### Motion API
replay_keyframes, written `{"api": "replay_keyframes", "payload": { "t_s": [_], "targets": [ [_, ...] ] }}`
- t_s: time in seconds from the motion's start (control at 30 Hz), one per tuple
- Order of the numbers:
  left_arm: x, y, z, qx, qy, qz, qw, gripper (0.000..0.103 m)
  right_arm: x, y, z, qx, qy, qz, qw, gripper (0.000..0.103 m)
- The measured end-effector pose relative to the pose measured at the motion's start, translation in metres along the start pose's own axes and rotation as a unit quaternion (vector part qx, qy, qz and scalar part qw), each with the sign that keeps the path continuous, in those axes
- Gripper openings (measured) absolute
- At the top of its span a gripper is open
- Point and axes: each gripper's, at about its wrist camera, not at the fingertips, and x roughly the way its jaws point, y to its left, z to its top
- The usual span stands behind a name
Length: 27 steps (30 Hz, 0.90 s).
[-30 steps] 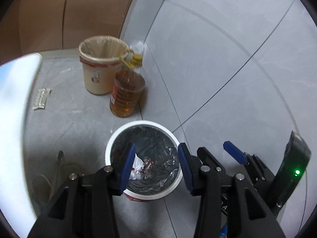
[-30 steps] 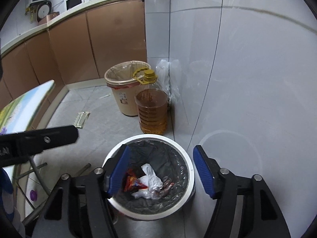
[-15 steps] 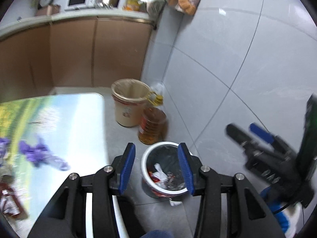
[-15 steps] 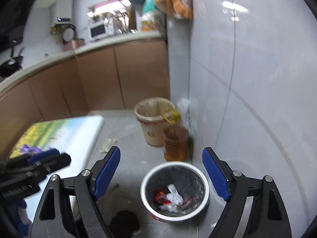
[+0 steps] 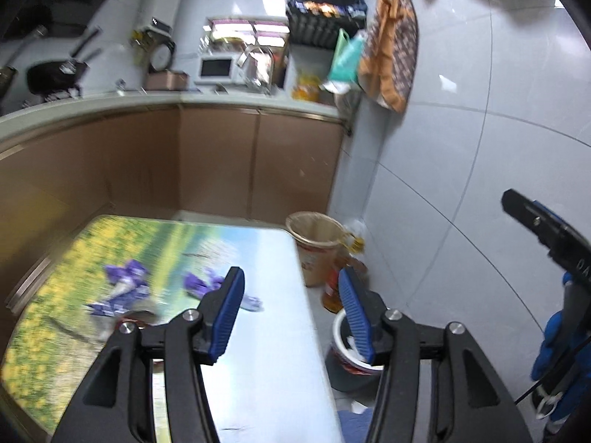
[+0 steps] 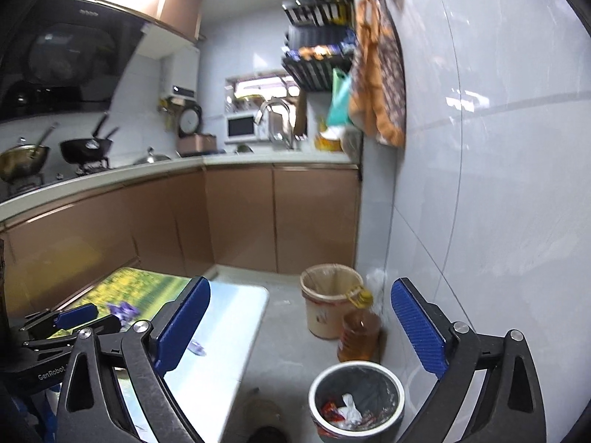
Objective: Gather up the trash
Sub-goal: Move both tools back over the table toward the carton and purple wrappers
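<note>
The white-rimmed trash bin (image 6: 356,402) sat at the lower centre of the right wrist view, on the floor by the tiled wall, crumpled wrappers (image 6: 341,411) lying in its black liner — likely parked there for easy drops off the table. Beside it stood an oil bottle (image 6: 358,334) and a beige bucket (image 6: 330,301). The right gripper (image 6: 301,326) gaped wide, holding nothing; the left gripper (image 5: 291,312) hung part-open and empty above the printed table (image 5: 258,350), where purple scraps (image 5: 125,280) lay — probably next.
</note>
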Motion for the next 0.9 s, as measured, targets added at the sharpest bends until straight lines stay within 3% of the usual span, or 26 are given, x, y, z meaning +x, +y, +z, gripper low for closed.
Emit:
{"api": "replay_keyframes", "payload": {
  "t_s": [0.07,0.23,0.47,0.9],
  "targets": [
    [-0.022,0.011,-0.002,-0.001,-0.018,0.016,0.9997,0.061,-0.014,0.012,0.004,-0.009,-0.011,0.006,1.000,0.103],
    [-0.067,0.035,-0.008,-0.016,-0.053,0.051,0.9972,0.061,-0.049,0.037,0.007,-0.035,-0.039,0.024,0.998,0.103],
    [-0.098,0.056,-0.024,-0.040,-0.078,0.087,0.9923,0.061,-0.079,0.047,0.004,-0.038,-0.076,0.048,0.995,0.103],
    [-0.113,0.090,-0.047,-0.073,-0.058,0.139,0.9859,0.065,-0.089,0.028,-0.004,-0.011,-0.093,0.082,0.992,0.103]
  ]
}}
